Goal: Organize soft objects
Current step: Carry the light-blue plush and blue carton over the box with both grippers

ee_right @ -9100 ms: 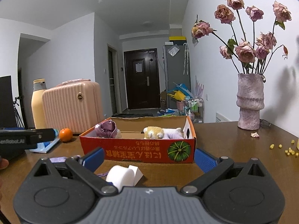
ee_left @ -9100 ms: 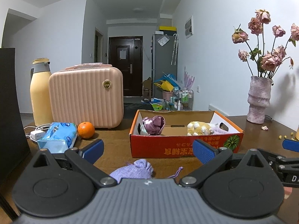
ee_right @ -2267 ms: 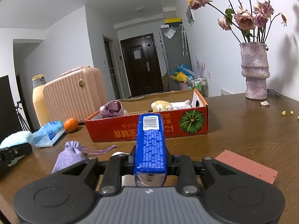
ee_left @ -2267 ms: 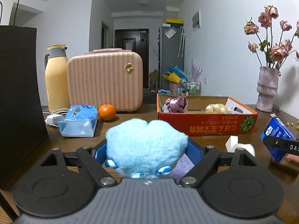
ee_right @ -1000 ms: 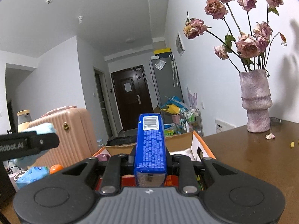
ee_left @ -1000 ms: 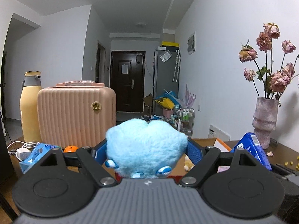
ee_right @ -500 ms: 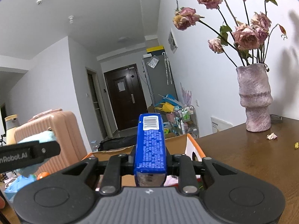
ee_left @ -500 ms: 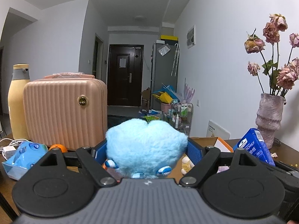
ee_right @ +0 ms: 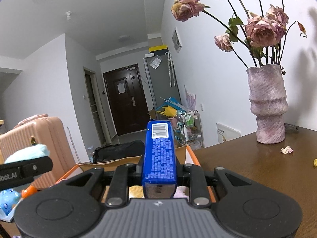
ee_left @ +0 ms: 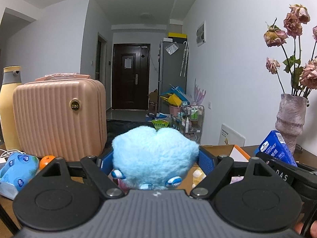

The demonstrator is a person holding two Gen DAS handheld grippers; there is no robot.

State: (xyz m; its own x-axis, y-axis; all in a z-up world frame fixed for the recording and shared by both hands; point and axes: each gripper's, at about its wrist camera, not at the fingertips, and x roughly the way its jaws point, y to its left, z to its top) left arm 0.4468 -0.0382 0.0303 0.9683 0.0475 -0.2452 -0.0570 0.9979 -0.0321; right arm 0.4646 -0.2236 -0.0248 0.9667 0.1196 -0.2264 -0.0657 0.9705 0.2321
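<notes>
Left gripper (ee_left: 155,159), centre frame: blue pads clamped on a light-blue plush toy (ee_left: 154,154). Right gripper (ee_right: 159,170), centre frame: fingers pressed tight on a blue tissue pack (ee_right: 160,154). Orange cardboard box (ee_right: 186,154) lies directly below both, lower centre.

Suitcase (ee_left: 59,119) left of box (ee_left: 235,152); vase (ee_left: 291,117) right.
</notes>
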